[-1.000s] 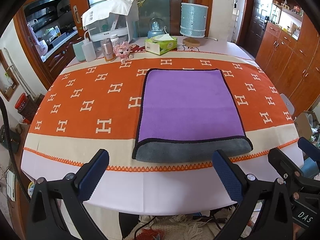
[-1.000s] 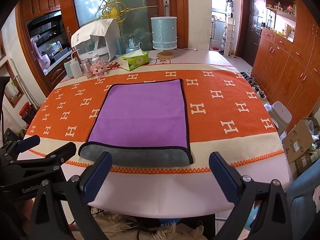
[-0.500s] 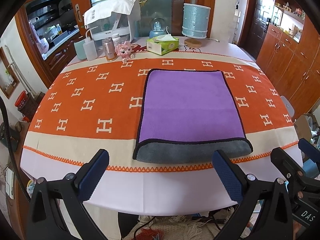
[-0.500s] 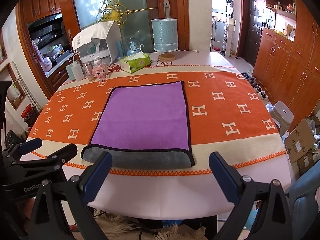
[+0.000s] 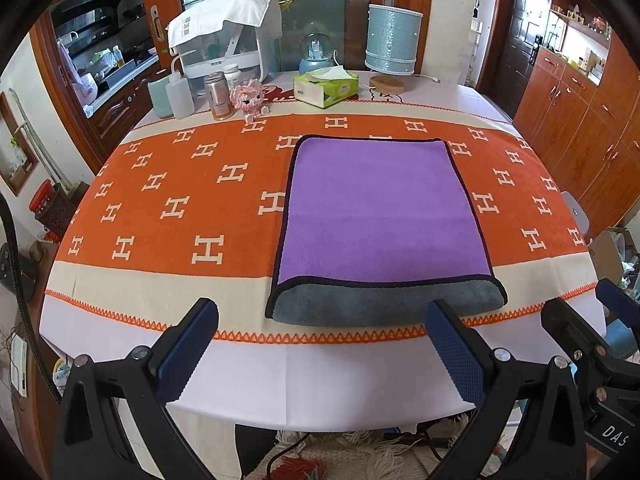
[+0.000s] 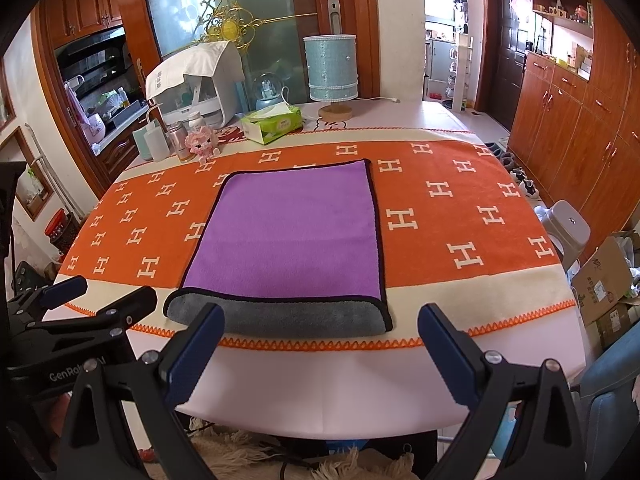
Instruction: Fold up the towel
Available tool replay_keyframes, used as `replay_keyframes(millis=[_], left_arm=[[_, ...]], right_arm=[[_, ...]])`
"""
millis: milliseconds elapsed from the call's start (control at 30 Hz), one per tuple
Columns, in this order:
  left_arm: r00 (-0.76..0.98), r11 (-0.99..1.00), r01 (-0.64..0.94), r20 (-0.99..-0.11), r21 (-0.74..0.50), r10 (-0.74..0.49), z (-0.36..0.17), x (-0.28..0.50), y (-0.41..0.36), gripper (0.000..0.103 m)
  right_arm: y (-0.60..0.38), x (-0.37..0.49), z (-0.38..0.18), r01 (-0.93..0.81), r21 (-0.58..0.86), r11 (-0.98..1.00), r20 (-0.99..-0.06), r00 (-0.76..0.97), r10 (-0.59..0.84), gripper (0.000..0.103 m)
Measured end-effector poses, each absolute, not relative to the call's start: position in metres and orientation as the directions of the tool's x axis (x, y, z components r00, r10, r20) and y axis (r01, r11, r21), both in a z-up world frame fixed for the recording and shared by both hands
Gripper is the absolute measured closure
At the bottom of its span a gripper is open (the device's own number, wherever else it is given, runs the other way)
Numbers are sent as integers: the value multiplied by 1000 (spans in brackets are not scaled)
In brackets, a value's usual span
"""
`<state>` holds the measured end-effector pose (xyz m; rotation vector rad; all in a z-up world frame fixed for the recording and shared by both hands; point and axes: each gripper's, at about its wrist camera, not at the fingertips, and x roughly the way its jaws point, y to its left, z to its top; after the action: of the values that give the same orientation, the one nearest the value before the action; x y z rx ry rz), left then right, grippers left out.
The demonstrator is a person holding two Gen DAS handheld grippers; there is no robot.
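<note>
A purple towel (image 5: pixel 380 208) with a black hem lies flat on the orange tablecloth (image 5: pixel 180 200), folded over itself, its grey underside (image 5: pixel 384 304) showing along the near fold. It also shows in the right wrist view (image 6: pixel 292 236). My left gripper (image 5: pixel 320 344) is open and empty, held off the table's near edge, short of the towel. My right gripper (image 6: pixel 320 340) is open and empty, likewise at the near edge. Each gripper shows at the side of the other's view.
Along the table's far edge stand bottles (image 5: pixel 180 96), a pink toy (image 5: pixel 250 98), a tissue box (image 5: pixel 326 86), a blue lamp (image 5: pixel 392 44) and a white covered appliance (image 5: pixel 228 44). Wooden cabinets (image 6: pixel 580 120) line the right wall. A grey stool (image 6: pixel 568 228) and cardboard boxes (image 6: pixel 604 284) stand right of the table.
Both grippers have drifted slightly; the towel sits a little lower and to the right in the right wrist view. The towel itself has not moved and both grippers stay open.
</note>
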<state>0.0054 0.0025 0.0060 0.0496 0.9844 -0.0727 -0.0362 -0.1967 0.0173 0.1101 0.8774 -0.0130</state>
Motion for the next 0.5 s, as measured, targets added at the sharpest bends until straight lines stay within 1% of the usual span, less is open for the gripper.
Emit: replay_keyframes(millis=[500], left_arm=[[548, 997, 83, -835, 7, -40, 4, 6, 3, 0]], right_arm=[[-197, -36, 14, 62, 96, 993, -770, 637, 35, 5]])
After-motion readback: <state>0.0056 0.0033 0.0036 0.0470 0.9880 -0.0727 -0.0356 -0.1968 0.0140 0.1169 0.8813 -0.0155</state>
